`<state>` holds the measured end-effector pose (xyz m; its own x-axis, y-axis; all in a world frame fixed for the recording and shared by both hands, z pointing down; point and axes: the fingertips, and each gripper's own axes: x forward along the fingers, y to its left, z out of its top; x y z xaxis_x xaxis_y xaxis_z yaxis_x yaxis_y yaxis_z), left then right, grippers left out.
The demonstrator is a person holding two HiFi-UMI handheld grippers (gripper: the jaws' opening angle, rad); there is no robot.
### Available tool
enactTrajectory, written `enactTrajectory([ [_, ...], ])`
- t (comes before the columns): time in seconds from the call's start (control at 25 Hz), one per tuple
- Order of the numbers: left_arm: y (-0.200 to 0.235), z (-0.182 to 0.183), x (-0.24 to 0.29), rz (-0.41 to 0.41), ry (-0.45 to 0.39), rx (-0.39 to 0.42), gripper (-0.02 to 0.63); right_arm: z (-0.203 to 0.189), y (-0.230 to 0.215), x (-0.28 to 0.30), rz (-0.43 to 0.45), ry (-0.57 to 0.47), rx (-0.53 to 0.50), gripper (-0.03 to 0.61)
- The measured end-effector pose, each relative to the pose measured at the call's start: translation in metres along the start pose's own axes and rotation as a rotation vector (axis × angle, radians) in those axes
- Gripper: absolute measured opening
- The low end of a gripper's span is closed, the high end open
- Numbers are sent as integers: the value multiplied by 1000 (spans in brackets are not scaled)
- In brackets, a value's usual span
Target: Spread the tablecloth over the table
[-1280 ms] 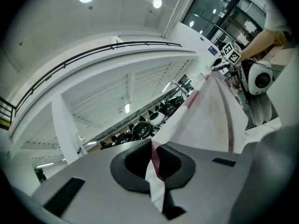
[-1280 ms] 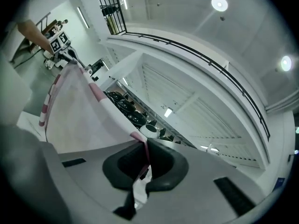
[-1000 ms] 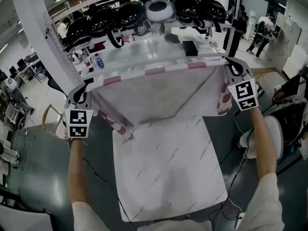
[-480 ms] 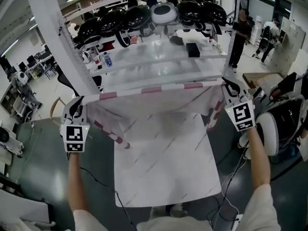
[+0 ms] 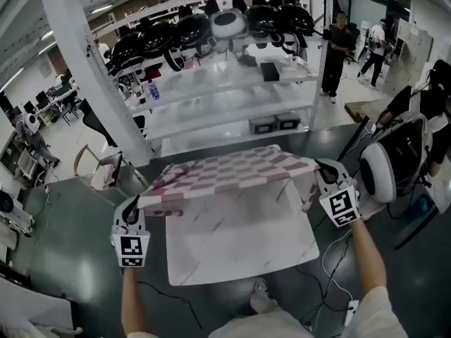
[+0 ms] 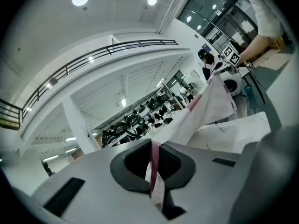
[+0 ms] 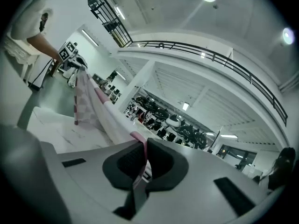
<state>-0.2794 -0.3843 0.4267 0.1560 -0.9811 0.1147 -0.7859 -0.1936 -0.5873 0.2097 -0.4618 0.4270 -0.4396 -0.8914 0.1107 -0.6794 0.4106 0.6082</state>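
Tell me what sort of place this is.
Probably a robotics lab or workshop: a white rack of black headset-like gear, office desks at the far left, a white wheel-shaped machine on the right.

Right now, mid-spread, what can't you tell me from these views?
- Head view: the table's far edge and corners lie under the tablecloth; whether cloth touches the top there is unclear.
- Left gripper view: the left tongs' own body hides how much of the corner hangs below.
- Right gripper view: the same for the right tongs.
- Table legs: hidden by the top.
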Motion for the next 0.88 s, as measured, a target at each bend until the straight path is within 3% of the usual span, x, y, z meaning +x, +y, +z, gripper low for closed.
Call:
enactTrajectory([
  [0.28,-56,-54,-87,-31,43,-100,26,-38,88,-88,-4,86,131,14],
  [0.6,-113,-83,-179,-81,109,-135,26,-58,143,-181,13,166,169,14],
  [0.88,-168,-116,-233,-119,180,-186,26,-98,190,-231,59,238,214,14],
])
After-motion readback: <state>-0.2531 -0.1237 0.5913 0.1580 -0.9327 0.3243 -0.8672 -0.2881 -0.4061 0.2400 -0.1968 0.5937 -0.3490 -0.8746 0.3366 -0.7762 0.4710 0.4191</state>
